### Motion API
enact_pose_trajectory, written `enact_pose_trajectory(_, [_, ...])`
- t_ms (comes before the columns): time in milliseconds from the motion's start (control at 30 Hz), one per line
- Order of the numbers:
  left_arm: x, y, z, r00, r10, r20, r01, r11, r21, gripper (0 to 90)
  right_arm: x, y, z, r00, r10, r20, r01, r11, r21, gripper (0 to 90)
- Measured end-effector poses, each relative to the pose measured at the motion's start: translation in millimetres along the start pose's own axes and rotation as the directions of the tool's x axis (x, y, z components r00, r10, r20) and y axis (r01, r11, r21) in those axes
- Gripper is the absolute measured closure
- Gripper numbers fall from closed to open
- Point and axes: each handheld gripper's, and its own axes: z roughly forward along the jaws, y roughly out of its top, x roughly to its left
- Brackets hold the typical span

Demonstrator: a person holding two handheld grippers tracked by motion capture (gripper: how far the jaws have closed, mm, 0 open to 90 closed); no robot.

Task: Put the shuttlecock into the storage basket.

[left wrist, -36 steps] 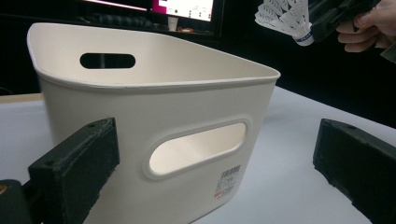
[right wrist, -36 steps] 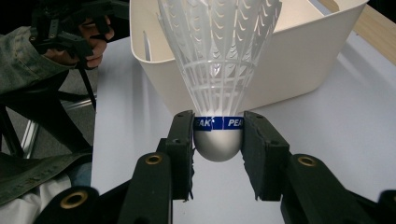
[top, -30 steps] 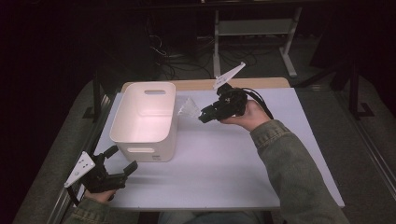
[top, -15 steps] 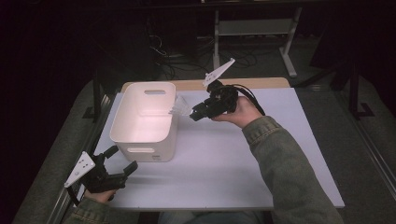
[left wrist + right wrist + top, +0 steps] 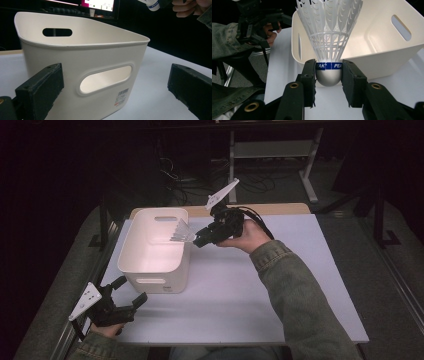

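A white plastic shuttlecock (image 5: 329, 37) with a blue band around its cork is held by my right gripper (image 5: 328, 75), whose jaws are shut on the cork. In the high view the right gripper (image 5: 197, 240) holds the shuttlecock (image 5: 181, 233) over the right rim of a white plastic bin (image 5: 150, 265), with the skirt pointing into the bin. My left gripper (image 5: 131, 292) rests open near the table's front left corner, just in front of the bin (image 5: 82, 65), with nothing between its jaws.
The bin stands on a white table (image 5: 280, 285) at its left side, handle slots at both ends. A wooden strip (image 5: 280, 209) runs along the table's far edge. Metal stands and cables (image 5: 260, 155) sit in the dark beyond.
My right gripper has carried the shuttlecock leftward, from beside the bin to over its right rim. The left gripper has stayed where it was.
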Motion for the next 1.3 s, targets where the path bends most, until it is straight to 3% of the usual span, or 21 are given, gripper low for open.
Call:
enact_pose_trajectory(633, [0.0,-0.2,0.5,1.0000,-0.002,0.004,0.002,1.0000,-0.010,0.0,0.7,30.0,18.8,0.9996,-0.020,-0.018,0.020,1.000,0.014,63.6])
enact_pose_trajectory(1133, [0.5,-0.2,-0.1,1.0000,0.000,0.005,0.000,1.0000,-0.009,0.0,-1.5,39.8,41.6,0.9984,-0.034,-0.044,0.035,0.999,0.018,63.6])
enact_pose_trajectory(1300, [0.5,-0.1,0.0,1.0000,0.001,0.007,-0.001,1.0000,-0.008,0.0,1.3,41.1,51.8,0.9979,-0.018,-0.062,0.020,0.999,0.029,63.6])
